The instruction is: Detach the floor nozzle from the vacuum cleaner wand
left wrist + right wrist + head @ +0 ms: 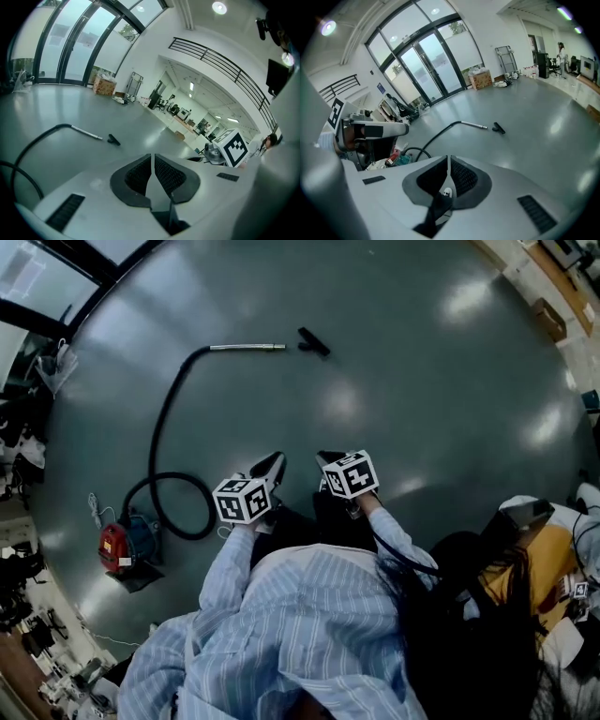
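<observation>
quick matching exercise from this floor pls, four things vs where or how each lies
1 small black plastic floor nozzle
2 silver metal wand
3 long black hose
4 red canister vacuum cleaner

A curls in a loop
B lies loose just beyond the wand's tip
C stands at the person's left
D straight, on the hose's far end

Pairs: 1-B, 2-D, 3-A, 4-C

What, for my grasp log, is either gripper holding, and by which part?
Nothing is held. The left gripper and right gripper are both shut and empty; the floor nozzle lies on the floor, off the wand.
</observation>
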A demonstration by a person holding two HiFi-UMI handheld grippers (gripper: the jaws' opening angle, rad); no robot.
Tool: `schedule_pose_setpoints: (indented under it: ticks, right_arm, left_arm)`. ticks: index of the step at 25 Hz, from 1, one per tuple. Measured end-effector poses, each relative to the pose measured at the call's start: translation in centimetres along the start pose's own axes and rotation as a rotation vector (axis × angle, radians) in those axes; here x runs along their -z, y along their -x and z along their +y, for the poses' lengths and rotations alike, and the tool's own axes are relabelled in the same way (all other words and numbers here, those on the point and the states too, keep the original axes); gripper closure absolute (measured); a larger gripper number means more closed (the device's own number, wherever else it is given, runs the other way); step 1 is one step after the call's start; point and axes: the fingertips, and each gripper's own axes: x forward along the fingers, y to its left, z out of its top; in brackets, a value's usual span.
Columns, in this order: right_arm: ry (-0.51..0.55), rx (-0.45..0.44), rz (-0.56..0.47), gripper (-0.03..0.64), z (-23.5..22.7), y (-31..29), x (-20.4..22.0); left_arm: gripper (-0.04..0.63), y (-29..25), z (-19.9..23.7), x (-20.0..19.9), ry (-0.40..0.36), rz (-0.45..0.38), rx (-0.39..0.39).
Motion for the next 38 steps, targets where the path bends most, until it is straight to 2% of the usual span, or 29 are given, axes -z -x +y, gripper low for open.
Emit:
schedule_pose_setpoints:
  ticks: [4, 8, 16, 24, 31, 38]
  right_arm:
    - [0.019, 0.007, 0.000, 0.589, 2.5, -0.9, 0.7]
    - [-0.009, 0.007, -0.011, 0.589, 4.5, 0.1, 1.5]
    - [-0.034, -0.020, -0.012, 0.589, 13.3, -1.8, 4.8]
    - [-0.038, -0.007, -0.029, 0.589, 20.6, -3.2, 9.0]
    - [-0.021, -0.003, -0.017, 0.589, 24.0, -4.0, 10.8]
    - [-0.015, 0.010, -0.012, 0.589, 24.8, -3.1, 10.8]
  left_arm:
    - [0.568, 2.5, 1.9, 1.4, -0.009, -0.009, -0.015]
    - [0.568, 5.2, 2.0, 2.0, 0.007, -0.038, -0.028]
    - [0.568, 13.7, 5.5, 6.2, 0.021, -0.060, -0.031]
    - [0.568, 19.7, 8.0, 10.7, 0.028, -0.046, 0.019]
    - [0.568, 22.1, 9.2, 11.1, 0.024, -0.061, 0.047]
    - [0.568, 22.6, 8.7, 10.9, 0.013, -0.072, 0.065]
